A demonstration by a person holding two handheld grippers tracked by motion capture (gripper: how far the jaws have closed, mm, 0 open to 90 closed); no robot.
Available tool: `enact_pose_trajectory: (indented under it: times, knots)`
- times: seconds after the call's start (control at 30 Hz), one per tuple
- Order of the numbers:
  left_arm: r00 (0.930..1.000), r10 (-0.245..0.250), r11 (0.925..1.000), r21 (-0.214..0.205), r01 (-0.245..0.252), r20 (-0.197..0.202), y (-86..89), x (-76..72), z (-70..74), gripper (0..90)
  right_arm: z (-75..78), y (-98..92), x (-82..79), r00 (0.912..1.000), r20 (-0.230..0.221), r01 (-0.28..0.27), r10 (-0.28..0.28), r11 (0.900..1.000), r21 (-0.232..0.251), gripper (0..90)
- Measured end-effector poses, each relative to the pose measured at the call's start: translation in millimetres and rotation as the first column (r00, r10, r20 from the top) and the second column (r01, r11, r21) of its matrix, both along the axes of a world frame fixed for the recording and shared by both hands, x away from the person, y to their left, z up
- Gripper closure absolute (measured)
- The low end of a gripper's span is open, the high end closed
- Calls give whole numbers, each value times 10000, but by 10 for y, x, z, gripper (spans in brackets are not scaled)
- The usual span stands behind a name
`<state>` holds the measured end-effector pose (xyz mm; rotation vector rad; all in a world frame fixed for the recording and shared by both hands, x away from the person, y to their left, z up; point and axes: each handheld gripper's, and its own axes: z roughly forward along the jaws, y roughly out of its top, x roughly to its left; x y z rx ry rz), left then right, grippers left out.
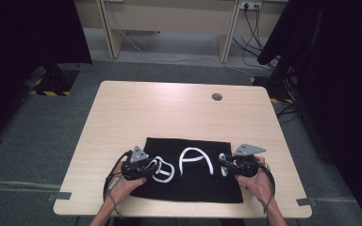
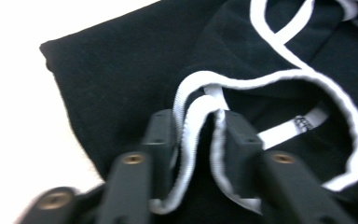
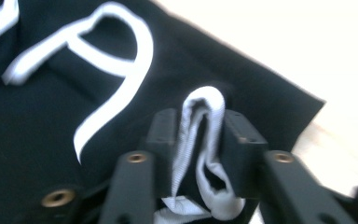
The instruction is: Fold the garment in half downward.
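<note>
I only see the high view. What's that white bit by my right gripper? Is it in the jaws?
Observer: Yes. The right gripper view shows a folded white band standing up between the jaws of the right gripper.
Operator: Is it squished flat?
Observer: It doesn't look so. The fold is puffy with a hollow inside, so the jaws seem open around it.
Operator: What about my left one?
Observer: The left gripper view shows the left gripper with its jaws either side of a wavy white trim on the black garment. A small label sits just beyond.
</note>
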<state>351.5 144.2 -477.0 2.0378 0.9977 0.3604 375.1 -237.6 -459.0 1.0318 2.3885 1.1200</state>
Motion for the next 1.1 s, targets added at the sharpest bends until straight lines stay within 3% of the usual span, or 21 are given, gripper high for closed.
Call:
enact_pose_trajectory:
  times: [0.17,0.27,0.33,0.43,0.57,0.63,0.73,0.83,1.0,1.1]
  knots:
    - [9997,-30,9964,-849,52,257,-23,-1,219,469,242,-13,60,9998,157,137,-145,9987,489,503]
    - [9997,-134,9969,-779,148,192,-142,63,265,394,330,51,142,9999,-156,80,-74,9993,362,424]
    - [9997,-206,9979,-618,212,108,-228,119,240,393,353,100,206,9993,-339,175,-166,9995,254,422]
    - [9999,-113,9971,-749,105,-107,-321,223,201,335,346,194,305,9969,-786,-66,73,9999,92,418]
    - [9985,-89,9982,-592,57,-547,-395,359,140,279,264,301,438,9896,-1410,-325,293,9993,-209,447]
    - [9976,-173,9984,-548,136,-675,-387,402,106,346,201,308,475,9870,-1549,-515,439,9976,-454,560]
    - [9989,-301,9988,-387,287,-366,-358,390,95,596,140,265,458,9866,-1363,-970,894,9940,-499,765]
    - [9989,-464,9977,-495,464,1,-317,367,141,806,177,222,391,9881,-1068,-1156,1111,9926,-368,843]
    - [9977,-469,9945,-911,512,487,-239,299,343,837,353,200,257,9893,-414,-1412,1402,9897,-242,856]
    - [9952,-605,9939,-869,672,774,-205,203,443,840,431,202,148,9878,-77,-1558,1557,9875,-232,856]
